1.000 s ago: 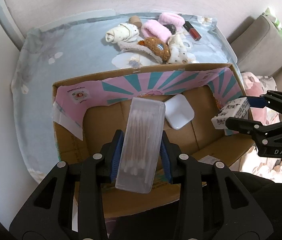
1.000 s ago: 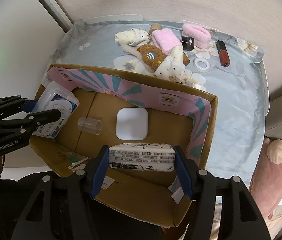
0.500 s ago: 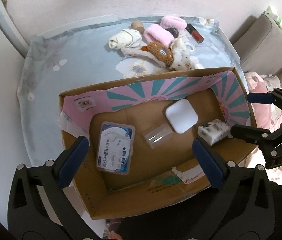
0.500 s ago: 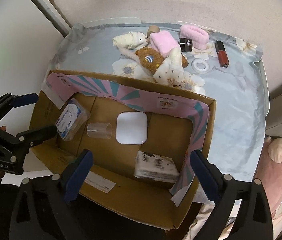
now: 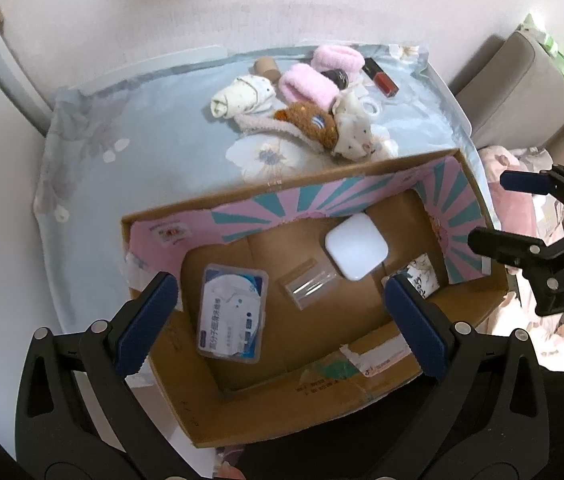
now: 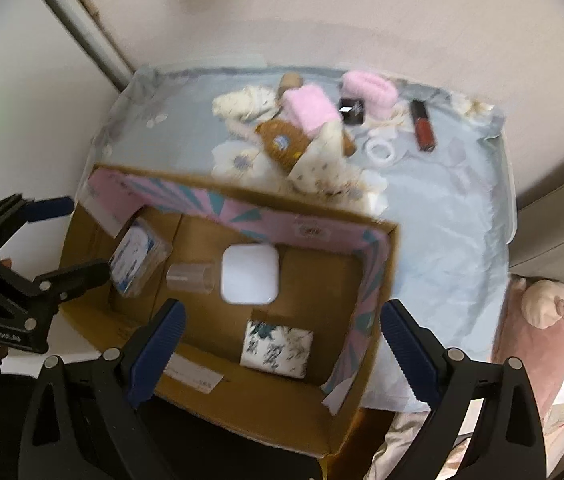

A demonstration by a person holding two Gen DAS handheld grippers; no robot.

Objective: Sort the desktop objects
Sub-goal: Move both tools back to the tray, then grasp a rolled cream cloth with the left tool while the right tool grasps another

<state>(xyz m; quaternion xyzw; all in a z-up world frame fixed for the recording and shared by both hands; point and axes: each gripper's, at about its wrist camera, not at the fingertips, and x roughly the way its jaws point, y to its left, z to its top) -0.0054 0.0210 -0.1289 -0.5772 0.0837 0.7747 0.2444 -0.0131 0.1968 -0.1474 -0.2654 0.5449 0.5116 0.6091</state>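
Note:
A cardboard box with a pink and teal inner flap stands at the table's near edge. In it lie a clear cotton swab case, a clear tube, a white square case and a floral tissue pack. The same box shows in the right wrist view with the tissue pack and swab case. My left gripper is open and empty above the box. My right gripper is open and empty above it too.
On the blue floral cloth behind the box lie a pile of socks and a brown plush, pink fuzzy bands, a red lipstick, a small dark jar and a white ring. A pink cushion is at right.
Both grippers opened and let go: the swab case and the tissue pack dropped into the box. Both grippers have since risen and pulled back a little.

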